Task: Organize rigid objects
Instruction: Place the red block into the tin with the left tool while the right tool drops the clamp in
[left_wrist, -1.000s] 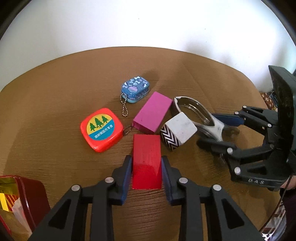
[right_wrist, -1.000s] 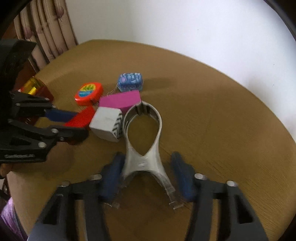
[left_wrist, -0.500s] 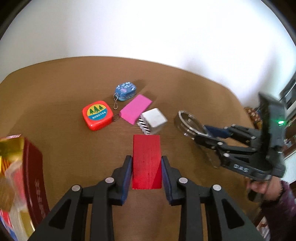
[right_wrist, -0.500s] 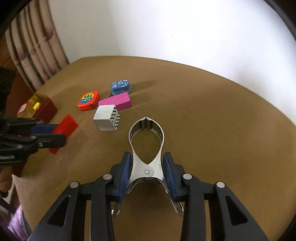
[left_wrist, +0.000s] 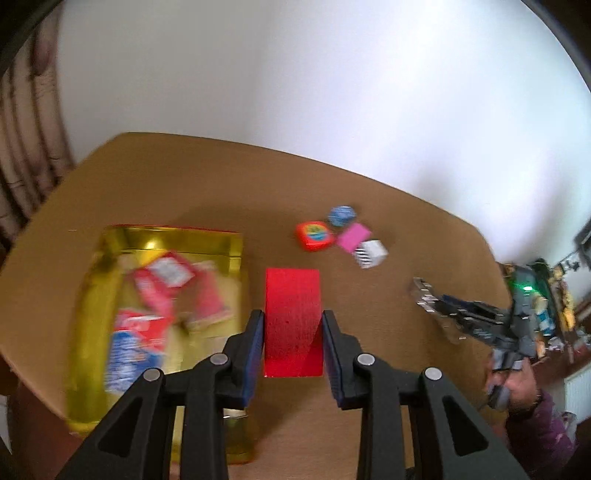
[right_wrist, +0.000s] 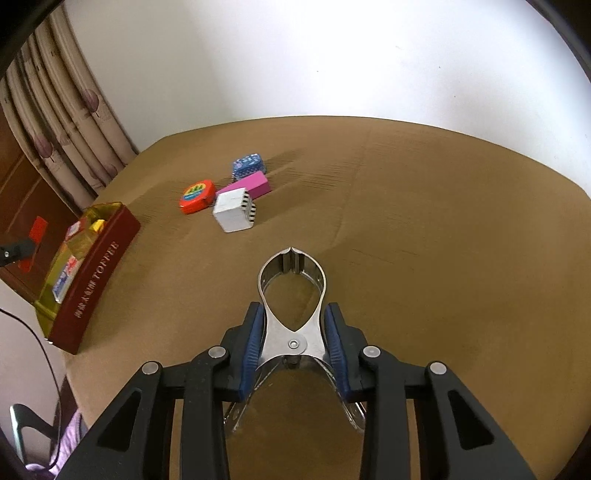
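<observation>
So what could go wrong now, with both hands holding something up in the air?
The red block is pinched only at its near end by the left gripper, so it might slip before reaching the gold-lined tin. The tin already looks crowded. The smooth metal clamp could twist in the right gripper.

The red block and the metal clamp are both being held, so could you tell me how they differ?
The red block is a solid, matte slab in the left gripper; the metal clamp is a shiny, open loop in the right gripper. The block is near the tin; the clamp is farther away. Both are lifted off the table.
</observation>
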